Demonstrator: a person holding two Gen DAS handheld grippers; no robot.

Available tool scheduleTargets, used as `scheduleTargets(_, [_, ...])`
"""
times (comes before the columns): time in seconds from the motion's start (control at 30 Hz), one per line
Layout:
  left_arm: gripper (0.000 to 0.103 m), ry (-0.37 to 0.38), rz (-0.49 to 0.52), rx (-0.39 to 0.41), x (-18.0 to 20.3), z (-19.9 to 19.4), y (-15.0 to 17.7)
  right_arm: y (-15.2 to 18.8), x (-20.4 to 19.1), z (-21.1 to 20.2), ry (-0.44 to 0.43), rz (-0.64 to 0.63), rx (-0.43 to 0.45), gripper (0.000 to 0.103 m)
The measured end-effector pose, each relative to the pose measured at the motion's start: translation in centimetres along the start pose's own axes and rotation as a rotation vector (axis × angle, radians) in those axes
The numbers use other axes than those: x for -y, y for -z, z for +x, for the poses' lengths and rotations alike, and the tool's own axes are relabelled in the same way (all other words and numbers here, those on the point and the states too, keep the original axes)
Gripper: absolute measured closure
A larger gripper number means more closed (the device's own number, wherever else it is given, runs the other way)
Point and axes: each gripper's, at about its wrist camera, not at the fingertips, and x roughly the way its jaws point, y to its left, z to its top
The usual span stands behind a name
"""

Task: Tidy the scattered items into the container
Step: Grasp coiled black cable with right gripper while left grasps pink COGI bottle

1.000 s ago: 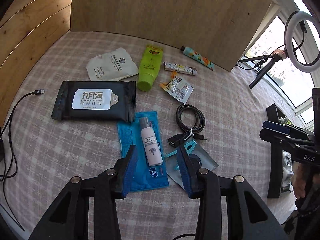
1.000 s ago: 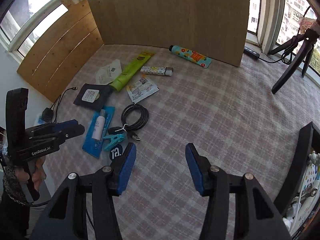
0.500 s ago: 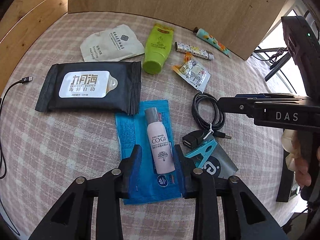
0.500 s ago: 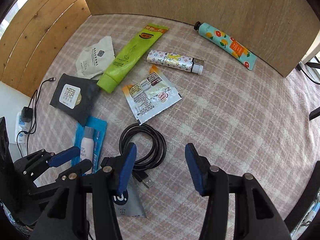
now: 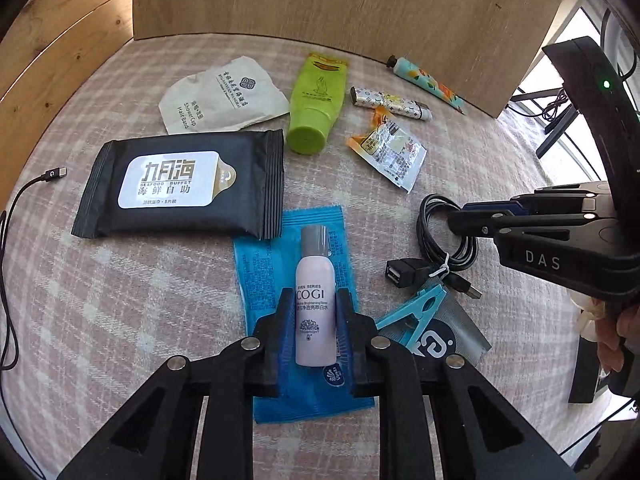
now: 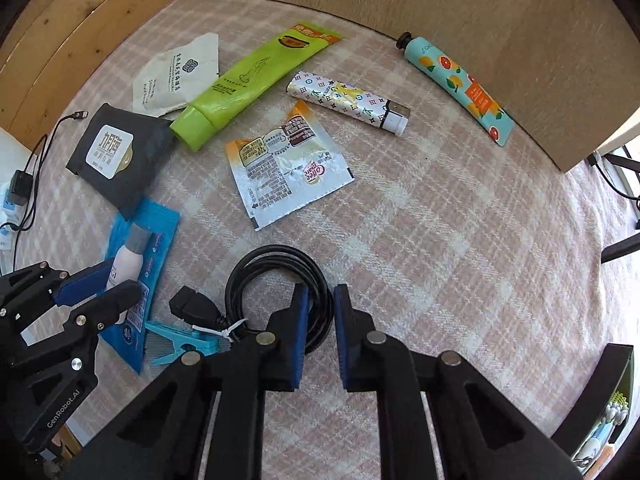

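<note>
Checked cloth on the counter (image 5: 120, 320), filling most of both views, with wooden boards standing along the upper edge.

Black wipes pack (image 5: 180, 186) at left centre of the left wrist view, flat, the biggest of the scattered items. Beige shower cap sachet (image 5: 224, 96) just above it, green tube (image 5: 318, 104) to its right, cap toward the camera. Blue flat packet (image 5: 276, 268) in the lower middle, lying under a small white COGI bottle (image 5: 315, 300) with a grey cap.

Left hand-held gripper (image 5: 316, 320) narrowed around the lower half of that bottle, blue pads on both sides, seemingly pressed against it. Right hand-held gripper (image 6: 320, 320) narrow too, straddling one side of the coiled black cable (image 6: 276, 280) at the lower centre of the right wrist view; cannot tell whether already pinching it.

Coffee sachet (image 6: 286, 168), patterned lighter-like stick (image 6: 348, 102) and floral tube (image 6: 460, 80) further up. Teal clothes peg (image 5: 412, 312) beside the cable plug.

Possible trouble: smooth round bottle slipping or rolling out of the pads on lifting; blue packet dragged along with it; cable loops loosening, or the tied plug catching the peg. Container only partly visible, at the lower right edge of the right wrist view.
</note>
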Motion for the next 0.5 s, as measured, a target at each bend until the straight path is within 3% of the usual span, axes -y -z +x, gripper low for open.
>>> scheduleTargets(0.27, [0.085,0.061,-0.051,0.055,-1.0,-3.4,0.7,2.7,3.3,-3.5,-0.073,0.121,0.131,0.092])
scheduleTargets(0.5, [0.085,0.123,0.014,0.127,2.4,-7.3,0.5,5.5,6.2,-10.1,-0.073,0.194,0.315,0.092])
